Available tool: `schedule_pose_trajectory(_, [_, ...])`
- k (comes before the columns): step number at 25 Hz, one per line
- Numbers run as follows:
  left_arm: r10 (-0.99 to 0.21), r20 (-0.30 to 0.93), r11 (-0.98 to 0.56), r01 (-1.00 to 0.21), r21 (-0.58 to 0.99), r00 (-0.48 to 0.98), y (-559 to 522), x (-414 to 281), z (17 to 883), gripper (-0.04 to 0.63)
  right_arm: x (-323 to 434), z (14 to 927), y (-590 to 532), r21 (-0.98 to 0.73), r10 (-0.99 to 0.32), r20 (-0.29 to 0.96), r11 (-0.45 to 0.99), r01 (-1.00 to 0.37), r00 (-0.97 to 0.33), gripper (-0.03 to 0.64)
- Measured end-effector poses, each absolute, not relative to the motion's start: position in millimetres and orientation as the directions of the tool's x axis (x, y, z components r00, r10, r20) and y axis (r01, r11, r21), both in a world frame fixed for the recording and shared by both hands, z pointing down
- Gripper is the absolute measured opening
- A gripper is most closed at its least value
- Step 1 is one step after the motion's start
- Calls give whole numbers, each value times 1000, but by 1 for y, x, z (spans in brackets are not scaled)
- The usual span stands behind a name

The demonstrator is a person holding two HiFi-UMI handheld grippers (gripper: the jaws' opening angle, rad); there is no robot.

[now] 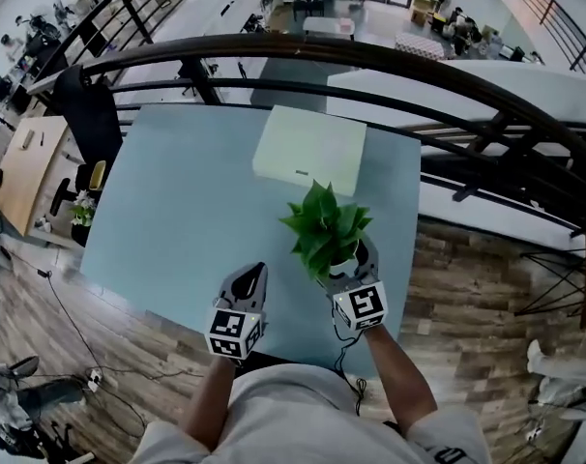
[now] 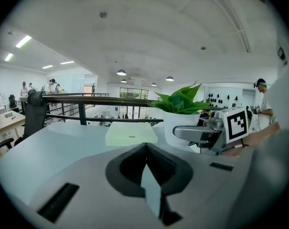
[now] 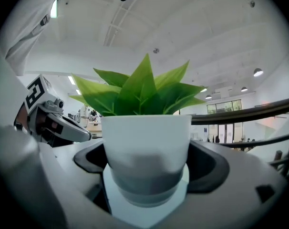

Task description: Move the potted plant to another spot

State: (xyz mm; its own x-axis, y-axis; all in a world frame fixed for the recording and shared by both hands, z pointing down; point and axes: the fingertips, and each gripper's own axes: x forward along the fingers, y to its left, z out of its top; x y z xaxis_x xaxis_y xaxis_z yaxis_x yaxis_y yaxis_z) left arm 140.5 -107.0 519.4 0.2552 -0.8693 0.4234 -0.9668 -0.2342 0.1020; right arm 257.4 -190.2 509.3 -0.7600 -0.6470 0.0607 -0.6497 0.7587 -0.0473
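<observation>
The potted plant (image 1: 327,225) has green leaves in a white pot (image 3: 147,147) and stands at the near right of the pale blue table (image 1: 177,211). My right gripper (image 1: 349,267) is shut on the pot, its dark jaws pressed to both sides of it (image 3: 147,168). I cannot tell whether the pot's base touches the table. My left gripper (image 1: 257,271) is shut and empty, just left of the plant by the table's front edge. In the left gripper view its jaws (image 2: 145,149) meet, with the pot (image 2: 180,125) and the right gripper (image 2: 197,132) ahead to the right.
A flat white box (image 1: 309,150) lies at the table's far middle, behind the plant. A dark curved railing (image 1: 370,61) runs beyond the far edge. A dark chair back (image 1: 85,114) stands at the far left corner. Wooden floor lies right of the table.
</observation>
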Motion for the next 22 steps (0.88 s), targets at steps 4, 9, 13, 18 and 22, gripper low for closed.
schedule_pose_trajectory(4, [-893, 402, -184, -979, 90, 204, -99, 129, 507, 12, 248, 498, -184, -44, -616, 41, 785, -618, -786, 494])
schedule_pose_trajectory(9, [-909, 388, -136, -988, 76, 155, -88, 114, 496, 12, 232, 483, -177, -46, -581, 7, 813, -581, -814, 494])
schedule_pose_trajectory(13, [-912, 390, -108, -992, 67, 126, -79, 102, 492, 12, 214, 472, -173, -42, -547, -11, 836, -546, -837, 494])
schedule_pose_trajectory(18, [-919, 387, -44, -996, 80, 71, -56, 61, 485, 12, 164, 452, -155, -12, -483, -27, 876, -482, -875, 494])
schedule_pose_trajectory(22, [-920, 391, 25, -995, 92, 13, -25, 22, 486, 12, 116, 457, -126, -22, -414, -12, 910, -414, -910, 494])
